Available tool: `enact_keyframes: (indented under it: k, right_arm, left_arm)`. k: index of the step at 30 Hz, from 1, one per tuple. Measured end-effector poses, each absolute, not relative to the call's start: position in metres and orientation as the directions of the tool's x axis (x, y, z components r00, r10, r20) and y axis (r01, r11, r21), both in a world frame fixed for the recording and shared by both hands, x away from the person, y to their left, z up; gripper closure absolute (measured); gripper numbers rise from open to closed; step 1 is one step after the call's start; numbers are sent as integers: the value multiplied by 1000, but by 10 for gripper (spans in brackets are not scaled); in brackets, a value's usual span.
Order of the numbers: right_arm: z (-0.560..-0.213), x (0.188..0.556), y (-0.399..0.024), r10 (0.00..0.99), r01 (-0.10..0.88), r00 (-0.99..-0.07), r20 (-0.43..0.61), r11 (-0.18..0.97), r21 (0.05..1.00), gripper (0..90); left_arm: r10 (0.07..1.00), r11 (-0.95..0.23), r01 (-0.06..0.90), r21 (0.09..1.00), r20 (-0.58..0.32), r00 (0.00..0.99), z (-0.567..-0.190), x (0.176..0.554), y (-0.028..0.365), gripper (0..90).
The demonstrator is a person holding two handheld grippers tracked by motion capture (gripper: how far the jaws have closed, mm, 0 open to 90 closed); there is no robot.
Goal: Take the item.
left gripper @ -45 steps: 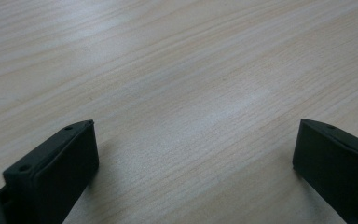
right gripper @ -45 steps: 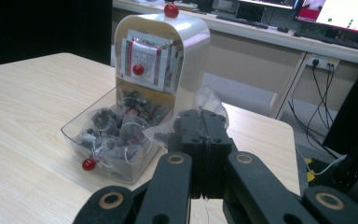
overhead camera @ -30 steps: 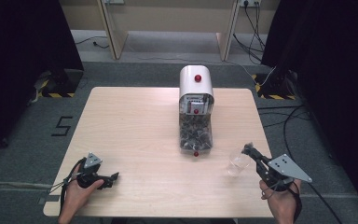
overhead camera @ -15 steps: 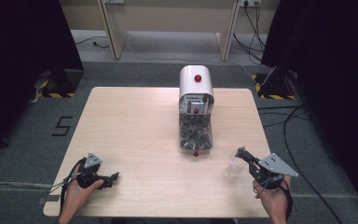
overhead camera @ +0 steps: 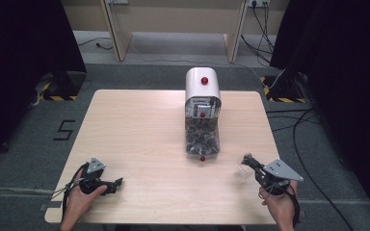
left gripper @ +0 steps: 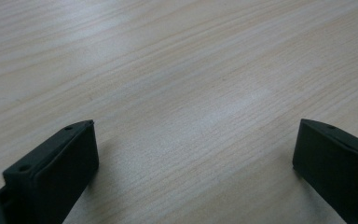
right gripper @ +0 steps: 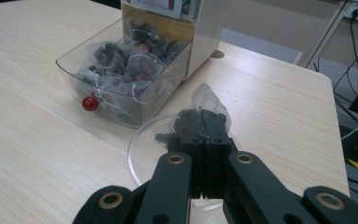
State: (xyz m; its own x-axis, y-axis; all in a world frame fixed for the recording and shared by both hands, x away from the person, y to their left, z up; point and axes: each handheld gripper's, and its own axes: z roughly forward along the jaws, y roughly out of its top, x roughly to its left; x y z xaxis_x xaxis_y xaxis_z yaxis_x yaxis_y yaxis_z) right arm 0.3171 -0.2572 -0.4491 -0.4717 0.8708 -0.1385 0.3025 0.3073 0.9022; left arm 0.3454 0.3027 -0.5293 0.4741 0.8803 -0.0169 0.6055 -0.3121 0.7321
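A white dispenser (overhead camera: 202,89) stands at the table's middle back, its clear drawer (overhead camera: 201,137) pulled out and full of dark sachets. The drawer (right gripper: 121,60) has a red knob (right gripper: 90,103) on its front. My right gripper (right gripper: 203,119) is shut on a small clear sachet (right gripper: 207,100) with dark contents, held just over a clear round dish (right gripper: 144,140). From above, the right gripper (overhead camera: 247,160) sits at the front right beside the dish (overhead camera: 241,174). My left gripper (overhead camera: 117,183) rests at the front left, open over bare wood (left gripper: 182,84), with nothing between its jaws.
The light wooden table (overhead camera: 139,130) has broad bare room left of the dispenser. Its right edge lies close to my right hand (overhead camera: 279,204). Cables (overhead camera: 313,144) trail over the grey floor to the right, and dark curtains flank the table.
My right gripper has moved left and slightly toward me, bringing the sachet over the clear dish. The left gripper has stayed put.
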Motion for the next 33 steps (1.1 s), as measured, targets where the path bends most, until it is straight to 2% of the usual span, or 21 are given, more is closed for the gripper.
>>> enact_keyframes:
  k: [11, 16, 18, 22, 23, 27, 33]
  right_arm:
    - [-454, 319, -255, 862, 327, -486, -143, 331, 885, 876]
    - [-454, 319, -253, 859, 327, -492, -141, 332, 885, 812]
    - [-453, 319, -252, 860, 320, -492, -132, 320, 892, 760]
    - [-451, 318, -253, 862, 311, -490, -127, 309, 899, 720]
    - [-450, 319, -253, 871, 315, -477, -115, 292, 903, 644]
    - [-449, 319, -254, 883, 313, -458, -100, 266, 912, 538]
    - [-446, 318, -253, 891, 316, -445, -91, 252, 915, 445]
  left_arm:
    - [880, -312, 606, 732, -17, 474, -529, 345, 303, 0]
    - [880, -312, 605, 732, -17, 474, -529, 345, 303, 0]
    - [880, -312, 606, 732, -17, 474, -529, 345, 303, 0]
    - [880, -312, 606, 732, -17, 474, -529, 345, 303, 0]
    - [880, -312, 606, 732, -17, 474, -529, 345, 303, 0]
    - [880, -312, 605, 732, -17, 474, -529, 345, 303, 0]
    - [880, -312, 605, 732, -17, 474, -529, 345, 303, 0]
